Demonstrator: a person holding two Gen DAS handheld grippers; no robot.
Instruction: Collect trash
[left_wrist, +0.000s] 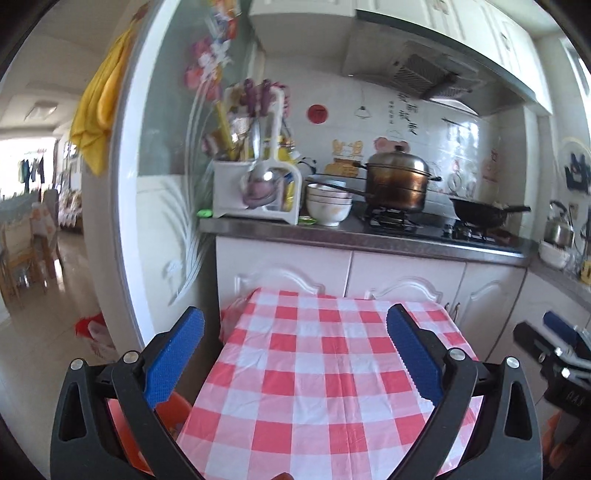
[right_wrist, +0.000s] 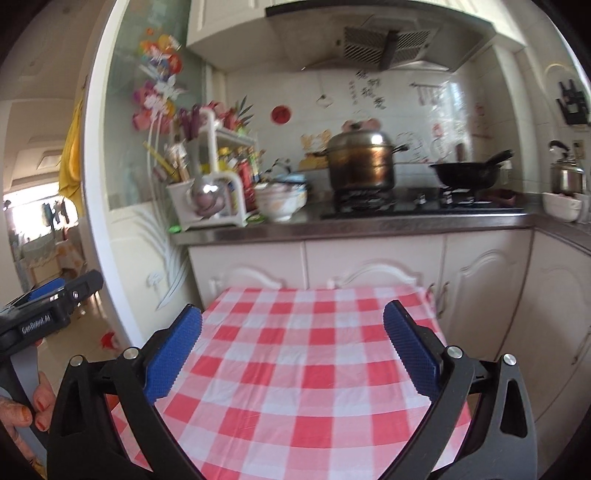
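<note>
Left wrist view, from the left: a yellow cloth (left_wrist: 96, 107) hangs on the white partition, a red bag (left_wrist: 92, 332) lies on the floor below it, and the left gripper (left_wrist: 295, 326) hangs with fingers spread wide and nothing between them over the checked tablecloth (left_wrist: 314, 369). Behind the table stand the rack (left_wrist: 255, 181), stacked bowls (left_wrist: 328, 206), a steel pot (left_wrist: 397, 181) and a black wok (left_wrist: 480, 212) on the counter (left_wrist: 332, 236). The right gripper (left_wrist: 561, 332) shows at the far right edge.

Right wrist view: the left gripper's body (right_wrist: 44, 310) and a hand (right_wrist: 26, 410) sit at the left edge. The right gripper (right_wrist: 291, 325) is likewise spread and holds nothing above the cloth (right_wrist: 295, 369). A kettle (right_wrist: 567, 173) stands far right. No trash lies on the cloth; I cannot tell whether the red bag is trash.
</note>
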